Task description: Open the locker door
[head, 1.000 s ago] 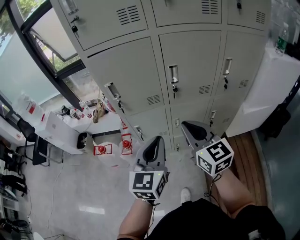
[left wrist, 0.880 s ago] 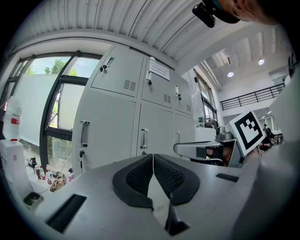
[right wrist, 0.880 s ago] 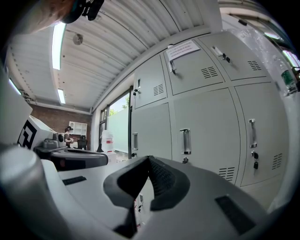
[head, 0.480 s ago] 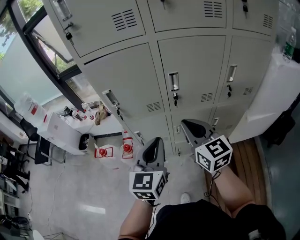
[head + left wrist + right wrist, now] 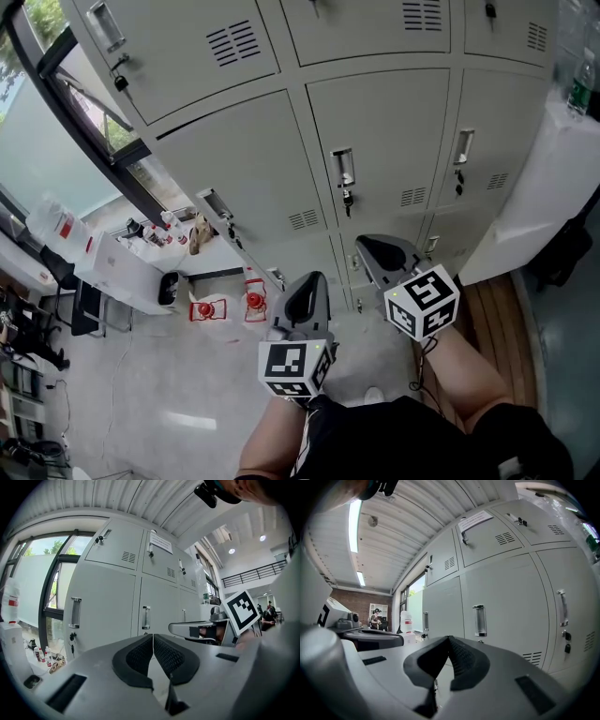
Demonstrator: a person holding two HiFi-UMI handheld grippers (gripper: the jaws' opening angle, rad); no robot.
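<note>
Facing the bank of grey lockers, the likeliest target is the middle locker door [image 5: 384,141], shut and flush, straight beyond both tools on the far side of the scene. Its upright metal handle [image 5: 344,169] sits near the door's left edge, with keys [image 5: 347,199] hanging just below it. The task does not say which door is meant, so this is a judgement from where the tongs point.

The step in hand looks like the approach, and neither tool touches the locker yet. To do it well, I would bring one tool in level with the handle and spread its jaws before arriving. They should then close across the recessed grip, not on the dangling keys. The pull should come straight back toward the near side, so the door swings on its hinge without the pads slipping off the smooth metal.

The right gripper [image 5: 375,246] leads, a little farther forward than the left gripper [image 5: 307,286]. Both point level at the lockers. In the left gripper view the ribbed pads are pressed together at the tips, pinching nothing. The right gripper view shows the same: jaws closed on air, with the handle [image 5: 479,619] well beyond them.

Farther out, a tall window [image 5: 56,112] stands to the left and a white cabinet [image 5: 553,169] to the right.
</note>
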